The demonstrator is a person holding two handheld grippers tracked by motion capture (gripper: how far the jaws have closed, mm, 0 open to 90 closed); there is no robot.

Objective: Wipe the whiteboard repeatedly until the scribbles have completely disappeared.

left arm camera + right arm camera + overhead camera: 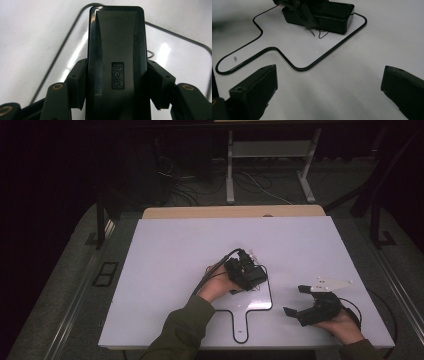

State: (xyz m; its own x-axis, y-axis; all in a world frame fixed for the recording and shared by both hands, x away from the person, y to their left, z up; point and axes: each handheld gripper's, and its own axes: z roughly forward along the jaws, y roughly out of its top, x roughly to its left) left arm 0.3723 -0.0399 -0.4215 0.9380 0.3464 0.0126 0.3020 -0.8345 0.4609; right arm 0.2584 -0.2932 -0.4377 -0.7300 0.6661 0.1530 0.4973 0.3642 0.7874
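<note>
Left claw (248,270) at frame centre in the high view, jaws clamped on the long sides of a black block (116,62); in the left gripper view the pads press its flanks, embossed logo facing the camera. Right claw (298,301) lower right in the high view, jaws spread wide, nothing between them, resting in the person's right hand (344,326).

Big to small: white board (170,270) covers the middle of the high view, wooden edge showing along its top. Olive sleeve (181,332) comes in from bottom centre, left hand (218,287) on the claw. Paddle-shaped black outline (287,53) drawn on the board; the block sits inside its wide part, upper centre of the right gripper view, near the outline's far corner. Black cable (216,267) curls off the left claw toward the left. Thin scribble (319,32) just below the block. Tiny mark (235,58) in the handle part, left edge of the right gripper view.
</note>
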